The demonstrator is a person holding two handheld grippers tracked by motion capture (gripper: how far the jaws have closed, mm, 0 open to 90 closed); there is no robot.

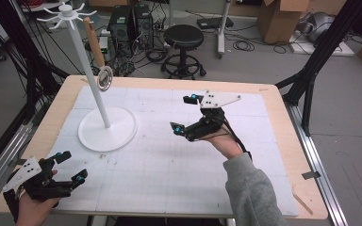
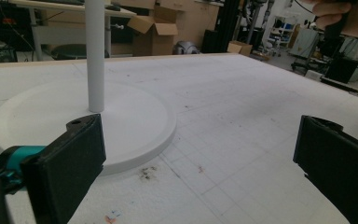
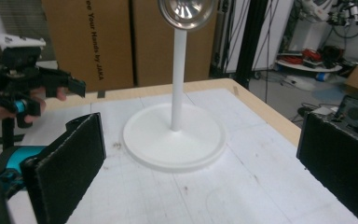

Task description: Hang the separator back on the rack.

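Right gripper view, cardboard box (image 3: 87, 42) reading "Your Hands by JAKA"

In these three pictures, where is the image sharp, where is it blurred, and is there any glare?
High view: even, soft light, slightly grainy, no hard shadows on the white table mat. Left gripper view: the round white stand base is fairly sharp, the near black jaws soft. Right gripper view: the shiny metal strainer bowl shows bright reflections; its jaws are blurred too.

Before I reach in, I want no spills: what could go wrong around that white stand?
The round steel strainer with a wooden handle hangs from one hook of the tall white stand; bumping the pole could swing it off. The open right gripper is nearest, so it is likeliest to clip the round base.
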